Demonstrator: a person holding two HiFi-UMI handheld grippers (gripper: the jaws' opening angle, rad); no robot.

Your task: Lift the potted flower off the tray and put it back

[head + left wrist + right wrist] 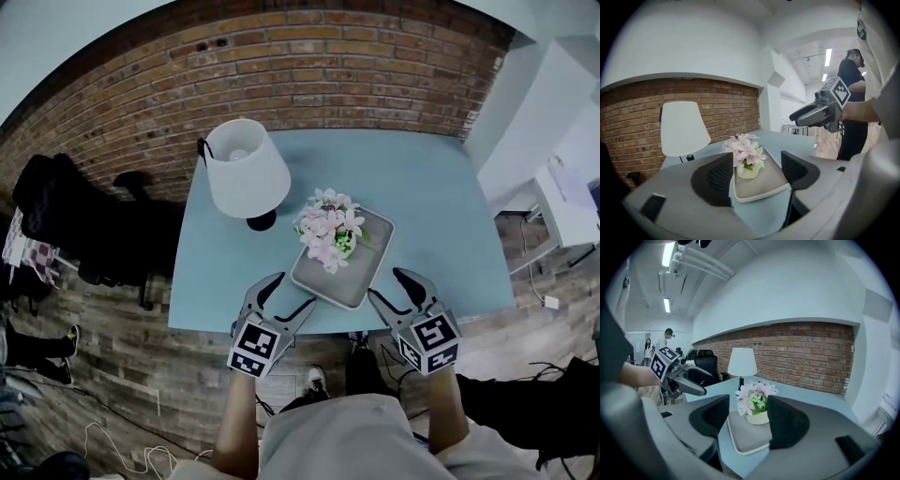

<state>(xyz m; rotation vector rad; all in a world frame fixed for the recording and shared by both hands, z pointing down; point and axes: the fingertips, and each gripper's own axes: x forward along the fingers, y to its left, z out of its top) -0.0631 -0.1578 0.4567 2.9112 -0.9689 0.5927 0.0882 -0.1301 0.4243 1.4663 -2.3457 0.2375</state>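
Blue surface (pixel 441 216): potted flower (pixel 328 232) sits on tray (pixel 352 286), ahead, midway between left gripper (pixel 292 291) and right gripper (pixel 385 284); all fingers (pixel 712 180) released, empty.

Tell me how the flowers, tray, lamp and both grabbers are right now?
Tray: flat on the table, near its front edge.
Potted flower: upright on the tray, not held.
Lamp: upright, beside the tray.
Left gripper: open, holding nothing.
Right gripper: open, holding nothing.
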